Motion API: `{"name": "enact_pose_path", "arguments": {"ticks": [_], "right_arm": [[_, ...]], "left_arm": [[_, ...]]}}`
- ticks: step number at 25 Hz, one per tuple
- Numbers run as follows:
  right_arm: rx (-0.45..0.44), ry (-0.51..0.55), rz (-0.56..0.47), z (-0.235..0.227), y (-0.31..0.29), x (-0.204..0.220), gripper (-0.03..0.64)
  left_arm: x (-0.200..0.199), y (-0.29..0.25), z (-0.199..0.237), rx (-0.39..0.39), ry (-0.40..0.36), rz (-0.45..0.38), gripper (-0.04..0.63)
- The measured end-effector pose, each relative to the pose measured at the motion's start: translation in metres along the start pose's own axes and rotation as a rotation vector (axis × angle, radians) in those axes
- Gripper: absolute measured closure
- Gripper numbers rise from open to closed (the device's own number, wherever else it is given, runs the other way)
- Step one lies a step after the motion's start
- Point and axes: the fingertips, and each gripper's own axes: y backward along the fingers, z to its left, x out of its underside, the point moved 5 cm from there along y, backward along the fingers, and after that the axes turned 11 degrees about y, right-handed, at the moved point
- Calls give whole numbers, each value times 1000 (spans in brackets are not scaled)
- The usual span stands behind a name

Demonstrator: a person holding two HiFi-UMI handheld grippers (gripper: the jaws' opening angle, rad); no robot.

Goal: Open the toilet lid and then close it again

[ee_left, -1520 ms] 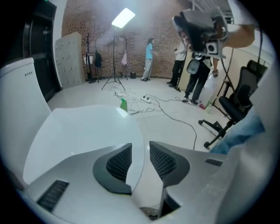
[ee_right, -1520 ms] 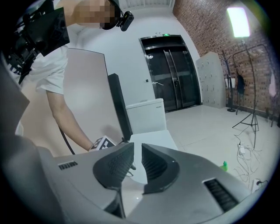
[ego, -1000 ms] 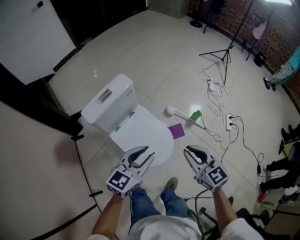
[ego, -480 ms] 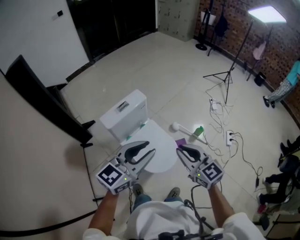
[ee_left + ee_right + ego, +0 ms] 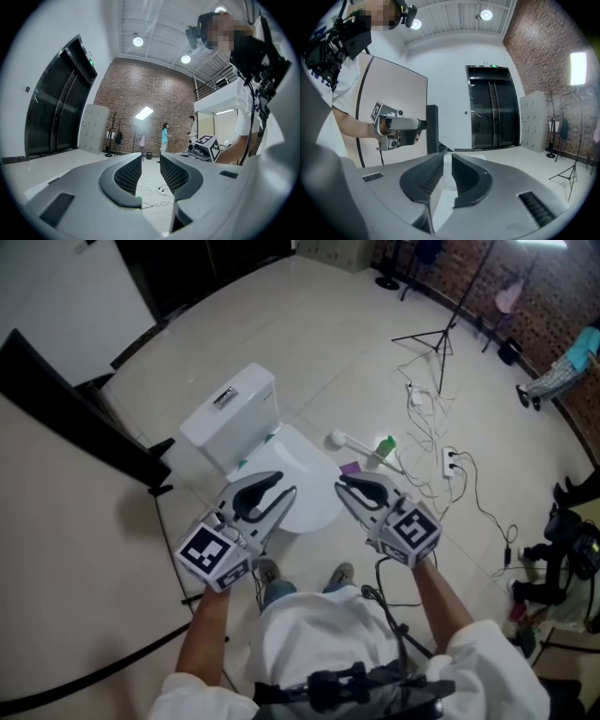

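Held side by side near 6 o'clock in the head view, left gripper (image 5: 281, 486) with jaws apart, just narrowed, nothing between, and right gripper (image 5: 343, 485) with jaws almost together, empty; beyond, toward 12 o'clock, toilet (image 5: 272, 451), lid (image 5: 305, 470) down, tank (image 5: 230, 413) at 11 o'clock.

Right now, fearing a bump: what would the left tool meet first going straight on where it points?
Nothing near, it seems: the left tool, its empty jaws just narrowed slightly, points over open floor with cables toward the far brick wall.
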Motion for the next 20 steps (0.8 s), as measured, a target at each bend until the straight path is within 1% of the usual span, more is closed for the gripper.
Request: {"name": "enact_pose_path", "arguments": {"ticks": [2,7,13,17,20], "right_arm": [[5,1,-10,1,-1,0,560],[14,8,-19,1,0,1,560],[19,16,-15,3,8,10,560],[34,21,-39,2,19,14,560],[39,18,-32,0,32,19,560]], "left_arm": [[5,0,0,-11,-7,7,483],[9,2,-1,-31,-41,-19,482],[13,3,-3,-50,-41,-31,482],[18,4,-7,-85,-92,-26,482],[24,5,-9,-142,-148,-1,482]]}}
